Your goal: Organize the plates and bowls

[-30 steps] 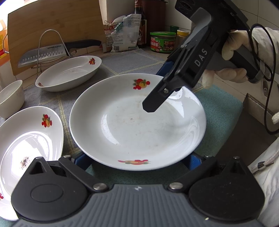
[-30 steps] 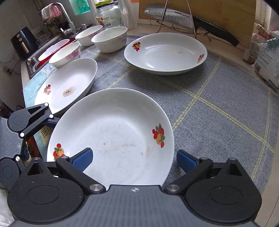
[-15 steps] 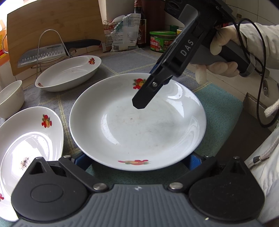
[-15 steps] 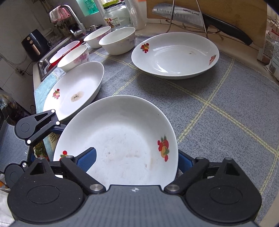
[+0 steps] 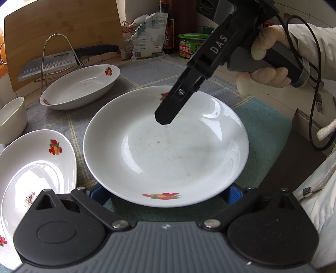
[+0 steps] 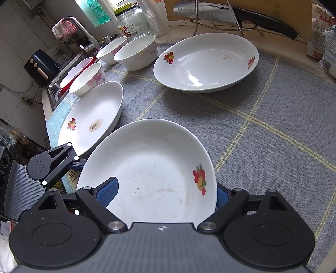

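A white plate with fruit prints (image 5: 168, 155) lies on the grey mat, its near rim between my left gripper's (image 5: 166, 194) wide-open blue pads, which sit low beside it. My right gripper (image 6: 161, 193) is open around the same plate's (image 6: 151, 174) opposite rim; the left blue pad (image 6: 108, 191) is over the plate and the right pad is behind the rim. In the left wrist view the right gripper's black finger (image 5: 168, 113) hangs over the plate's far side. A second plate (image 6: 94, 115) lies to the left, a third plate (image 6: 208, 63) farther back.
Three white bowls (image 6: 136, 52) stand behind the plates near the sink (image 6: 63, 84). A knife on a wire rack (image 6: 220, 14) and a wooden board stand at the back. Packets and jars (image 5: 189, 46) stand at the counter's right; the counter edge is close on the right.
The right gripper has moved further in over the plate, its finger now hanging nearer the plate's middle. The left gripper and the plate have stayed put.
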`<act>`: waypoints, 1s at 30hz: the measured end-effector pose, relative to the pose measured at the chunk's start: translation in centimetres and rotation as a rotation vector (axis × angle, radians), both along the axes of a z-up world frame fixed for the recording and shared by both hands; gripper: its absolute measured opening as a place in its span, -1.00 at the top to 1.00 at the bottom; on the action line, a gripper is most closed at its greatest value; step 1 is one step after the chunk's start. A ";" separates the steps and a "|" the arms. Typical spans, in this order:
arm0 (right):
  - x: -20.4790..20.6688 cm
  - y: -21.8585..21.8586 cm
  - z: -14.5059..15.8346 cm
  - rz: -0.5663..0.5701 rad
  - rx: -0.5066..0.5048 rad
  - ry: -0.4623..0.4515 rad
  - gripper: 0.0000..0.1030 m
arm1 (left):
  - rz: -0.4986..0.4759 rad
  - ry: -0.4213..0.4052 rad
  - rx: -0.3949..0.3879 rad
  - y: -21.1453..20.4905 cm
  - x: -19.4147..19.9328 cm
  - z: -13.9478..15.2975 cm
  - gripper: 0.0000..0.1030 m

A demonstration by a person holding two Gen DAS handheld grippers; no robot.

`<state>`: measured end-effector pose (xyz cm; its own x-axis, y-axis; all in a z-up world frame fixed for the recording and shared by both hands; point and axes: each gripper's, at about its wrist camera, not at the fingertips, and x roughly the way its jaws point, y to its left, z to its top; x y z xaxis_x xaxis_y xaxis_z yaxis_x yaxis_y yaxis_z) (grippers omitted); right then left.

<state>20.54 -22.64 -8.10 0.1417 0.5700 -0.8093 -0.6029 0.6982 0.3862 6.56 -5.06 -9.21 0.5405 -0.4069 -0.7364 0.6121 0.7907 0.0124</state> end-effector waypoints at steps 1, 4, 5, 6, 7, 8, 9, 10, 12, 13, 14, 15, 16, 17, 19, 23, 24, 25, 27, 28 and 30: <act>0.0 0.0 0.0 -0.002 -0.003 -0.001 -0.83 | 0.000 0.004 0.002 0.0 0.1 0.0 -0.99; -0.1 0.0 0.0 -0.012 -0.008 0.003 -0.83 | -0.006 0.007 0.010 -0.1 0.2 0.2 -0.98; -0.1 0.0 0.0 -0.016 -0.009 0.004 -0.83 | -0.008 0.006 0.014 -0.2 0.1 0.2 -0.98; -0.1 0.0 0.1 -0.017 -0.011 0.004 -0.83 | -0.010 0.006 0.016 -0.2 0.1 0.2 -0.98; -0.2 0.0 0.1 -0.016 -0.013 0.002 -0.83 | -0.011 0.007 0.015 -0.2 0.1 0.3 -0.98; -0.3 0.0 0.2 -0.016 -0.017 -0.001 -0.83 | -0.012 0.008 0.012 -0.2 0.2 0.4 -0.97; -0.4 -0.1 0.3 -0.018 -0.018 -0.003 -0.83 | -0.013 0.012 0.010 -0.1 0.2 0.5 -0.97; -0.5 -0.2 0.4 -0.019 -0.017 -0.005 -0.83 | -0.013 0.016 0.008 -0.1 0.3 0.6 -0.97; -0.6 -0.4 0.7 -0.024 -0.015 -0.012 -0.83 | -0.016 0.017 0.008 -0.2 0.4 0.8 -0.97; -0.7 -0.5 0.9 -0.028 -0.014 -0.014 -0.83 | -0.021 0.015 0.009 -0.2 0.4 1.0 -0.97; -0.8 -0.6 1.0 -0.029 -0.015 -0.017 -0.83 | -0.025 0.013 0.011 -0.4 0.5 1.1 -0.97; -0.8 -0.8 1.1 -0.034 -0.014 -0.022 -0.83 | -0.029 0.012 0.012 -0.5 0.5 1.2 -0.97; -0.9 -1.0 1.3 -0.038 -0.015 -0.026 -0.84 | -0.036 0.009 0.012 -0.6 0.6 1.3 -0.97; -0.9 -1.2 1.4 -0.042 -0.017 -0.031 -0.84 | -0.040 0.007 0.010 -0.8 0.7 1.4 -0.97; -1.0 -1.8 1.7 -0.056 -0.017 -0.042 -0.84 | -0.050 0.007 0.007 -1.2 1.1 1.6 -0.97; -0.9 -3.3 2.3 -0.090 -0.019 -0.063 -0.84 | -0.077 -0.004 0.002 -2.4 1.9 2.1 -0.97; -0.9 -3.6 2.5 -0.096 -0.021 -0.070 -0.84 | -0.084 -0.008 0.001 -2.7 2.1 2.2 -0.97; -0.8 -4.0 2.7 -0.104 -0.022 -0.077 -0.84 | -0.090 -0.010 0.001 -3.0 2.4 2.3 -0.97; -0.6 -4.9 2.9 -0.118 -0.025 -0.090 -0.84 | -0.103 -0.017 -0.002 -3.7 2.9 2.5 -0.97; -0.4 -5.3 3.0 -0.126 -0.026 -0.095 -0.84 | -0.110 -0.020 -0.002 -4.1 3.3 2.6 -0.97; -0.1 -6.2 3.1 -0.143 -0.025 -0.106 -0.84 | -0.121 -0.027 -0.002 -4.8 3.9 2.7 -0.97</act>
